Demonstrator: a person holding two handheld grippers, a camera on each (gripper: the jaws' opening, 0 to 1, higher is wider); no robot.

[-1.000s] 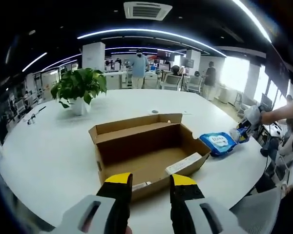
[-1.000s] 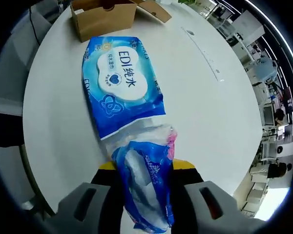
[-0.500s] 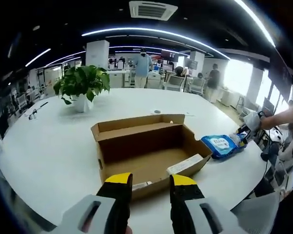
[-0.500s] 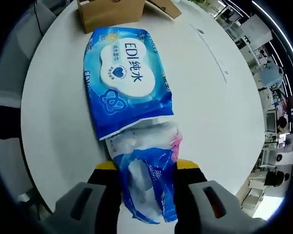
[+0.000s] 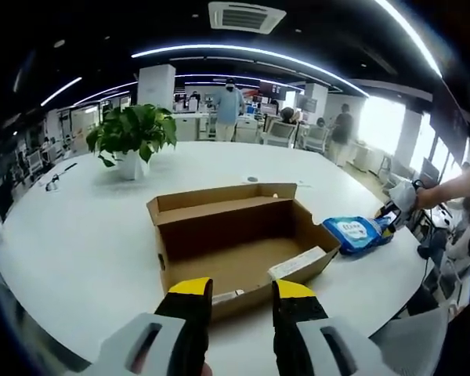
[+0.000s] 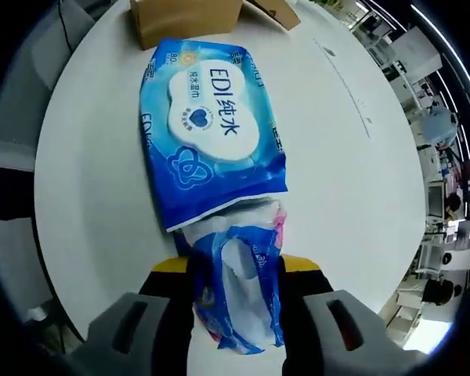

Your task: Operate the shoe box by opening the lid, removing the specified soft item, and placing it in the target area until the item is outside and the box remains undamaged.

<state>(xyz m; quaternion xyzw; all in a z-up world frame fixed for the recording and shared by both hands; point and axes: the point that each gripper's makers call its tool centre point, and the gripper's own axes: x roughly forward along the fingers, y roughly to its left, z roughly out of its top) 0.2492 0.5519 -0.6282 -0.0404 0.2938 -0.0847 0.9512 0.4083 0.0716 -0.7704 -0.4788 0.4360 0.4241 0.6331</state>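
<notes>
While pinched in right claw (image 6: 235, 270), wipes pack (image 6: 211, 133).

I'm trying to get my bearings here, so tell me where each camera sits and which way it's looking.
Left gripper view: rides the left gripper, looking across the white table at the open cardboard box; a person's gloved hand at right.
Right gripper view: rides the right gripper, looking down at the wet wipes pack it clamps.
Shared: box, pack, table.

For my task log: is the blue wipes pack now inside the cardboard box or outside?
Outside. The wipes pack lies on the white table beside the open box, its end between the right gripper jaws.
</notes>
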